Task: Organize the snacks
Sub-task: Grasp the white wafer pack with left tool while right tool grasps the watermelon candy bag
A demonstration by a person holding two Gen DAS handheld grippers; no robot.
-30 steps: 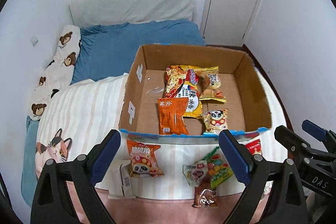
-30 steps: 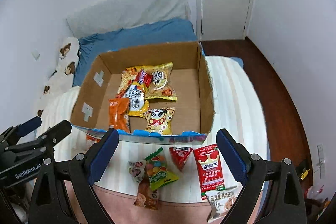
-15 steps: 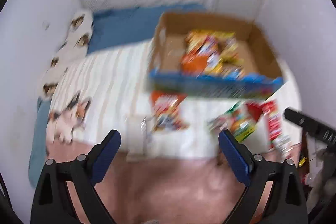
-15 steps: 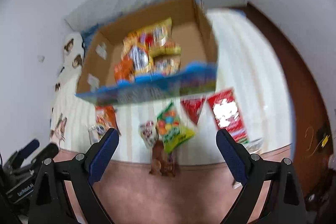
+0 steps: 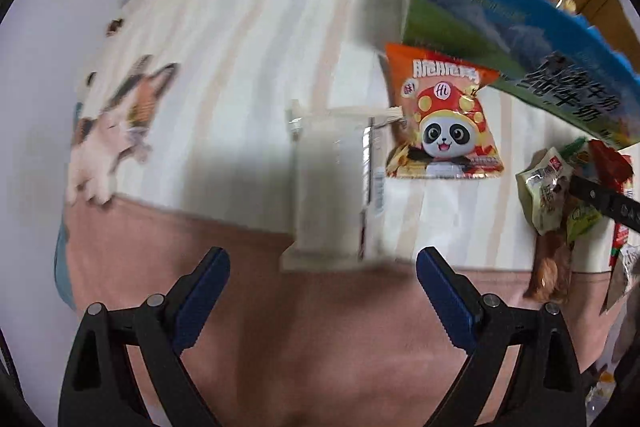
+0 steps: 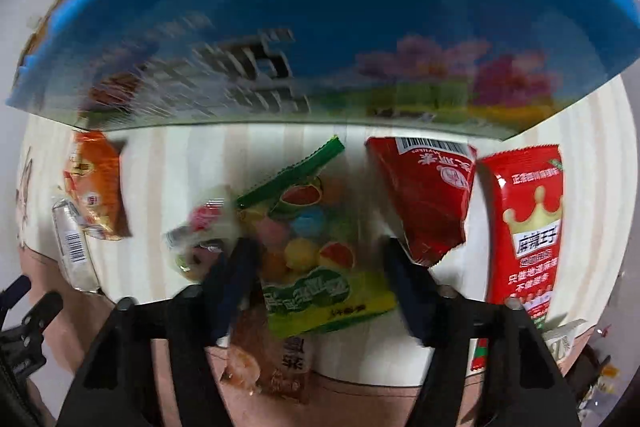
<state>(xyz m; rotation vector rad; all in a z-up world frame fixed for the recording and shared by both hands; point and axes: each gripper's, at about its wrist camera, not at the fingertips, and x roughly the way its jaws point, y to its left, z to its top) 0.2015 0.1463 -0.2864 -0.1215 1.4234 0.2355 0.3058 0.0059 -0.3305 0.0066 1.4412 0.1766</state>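
My left gripper (image 5: pixel 322 271) is open and empty, just short of a pale translucent packet (image 5: pixel 334 187) lying on the striped blanket. An orange panda snack bag (image 5: pixel 442 115) lies right of that packet. My right gripper (image 6: pixel 320 259) is open, its fingers either side of a green and yellow fruit candy bag (image 6: pixel 310 247). A small pale packet (image 6: pixel 204 231) and a brown packet (image 6: pixel 272 359) lie against it. Two red bags (image 6: pixel 424 195) (image 6: pixel 528 227) lie to its right. The snack box (image 6: pixel 320 27) with its blue printed front wall stands just behind.
The box's blue front wall (image 5: pixel 520 27) fills the upper right of the left wrist view, with snacks inside behind it. A cat print (image 5: pixel 120 123) is on the blanket at left. The orange bag (image 6: pixel 96 195) and the pale packet (image 6: pixel 74 247) lie at left of the right wrist view.
Both grippers have dropped low and close to the blanket. The left has come over to the pale packet, the right to the fruit candy bag. Both stay open.
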